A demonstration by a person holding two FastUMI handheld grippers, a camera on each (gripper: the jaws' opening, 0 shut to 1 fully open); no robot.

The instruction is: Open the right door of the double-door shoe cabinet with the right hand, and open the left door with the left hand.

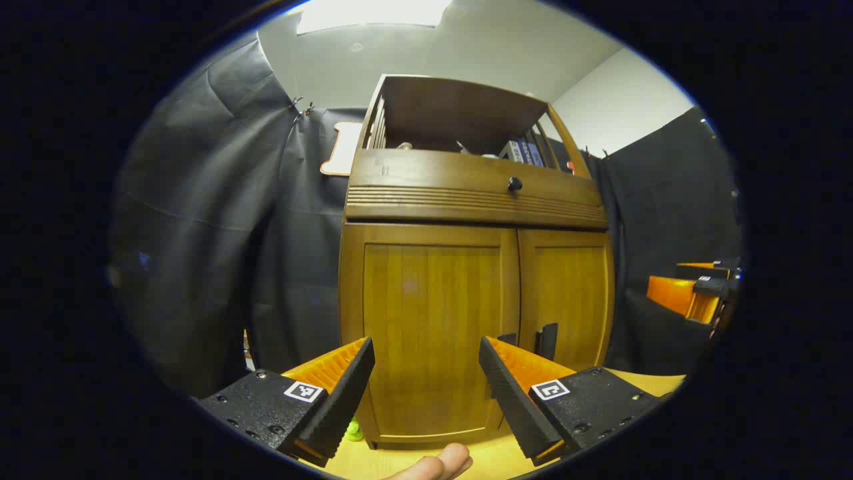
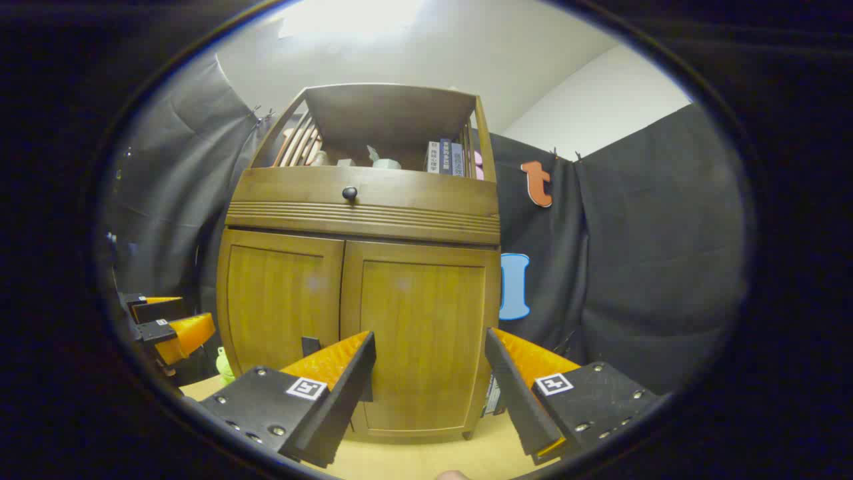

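Both grippers hang released, jaws spread wide, short of the shoe cabinet (image 2: 360, 293). Ahead of the right gripper (image 2: 430, 347) stands the closed right door (image 2: 416, 340), its upright dark handle (image 2: 310, 345) just left of the left finger. The left gripper (image 1: 426, 353) faces the closed left door (image 1: 430, 320); that door's handle (image 1: 508, 339) peeks beside its right finger.

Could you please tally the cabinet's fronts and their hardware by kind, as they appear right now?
Closed doors: 2, left door and right door
Drawer: 1
Round knob: 1
Dark door handles: 2
Total: 6
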